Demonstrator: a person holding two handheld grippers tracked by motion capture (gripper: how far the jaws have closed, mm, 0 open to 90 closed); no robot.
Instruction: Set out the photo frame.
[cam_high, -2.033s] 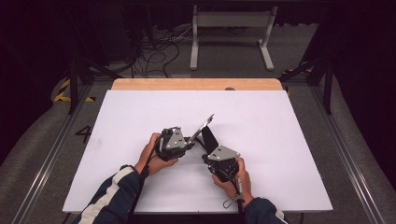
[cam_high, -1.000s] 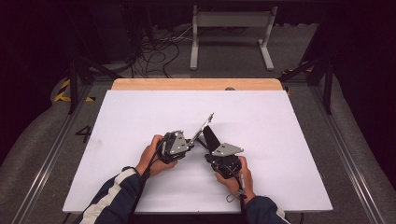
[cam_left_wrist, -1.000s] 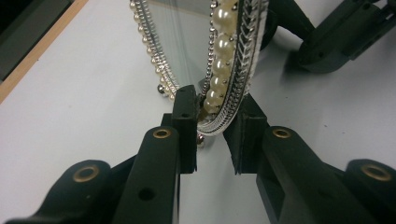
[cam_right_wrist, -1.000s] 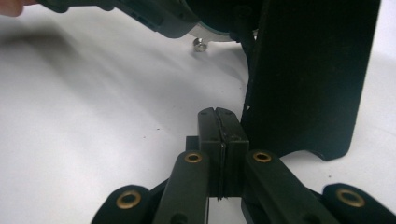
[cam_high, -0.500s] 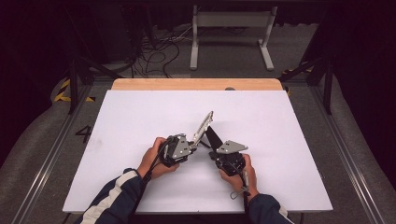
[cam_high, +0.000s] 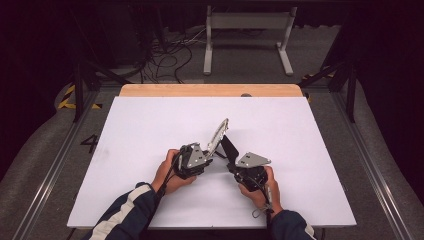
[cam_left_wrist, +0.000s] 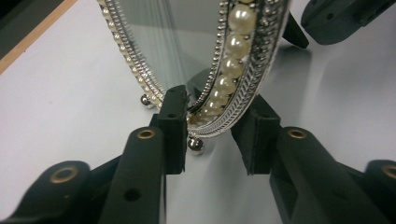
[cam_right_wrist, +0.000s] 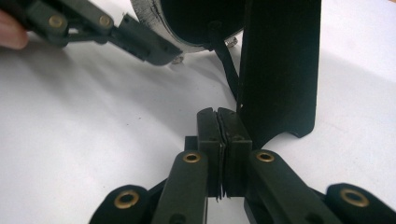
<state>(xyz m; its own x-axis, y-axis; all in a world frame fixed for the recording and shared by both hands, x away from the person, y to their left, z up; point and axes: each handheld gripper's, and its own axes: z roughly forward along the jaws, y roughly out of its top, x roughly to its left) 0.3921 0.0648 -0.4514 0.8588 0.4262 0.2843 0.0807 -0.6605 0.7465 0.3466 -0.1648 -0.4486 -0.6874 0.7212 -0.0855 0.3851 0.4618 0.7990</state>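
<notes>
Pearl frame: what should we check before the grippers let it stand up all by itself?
1. Left gripper off the pearl frame: its jaws have just been opening with the rim between them, and one pad is very close. Cannot tell.
2. Black stand swung out behind the frame: ok.
3. Frame's ball foot down on the white table: cannot tell.
4. Right gripper clear of the stand: it is shut right beside it. Not ok.
5. Frame leaning back, not forward: ok.

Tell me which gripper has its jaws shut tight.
The right gripper: its pads meet with no gap. The left gripper stands apart around the pearl-edged frame.
</notes>
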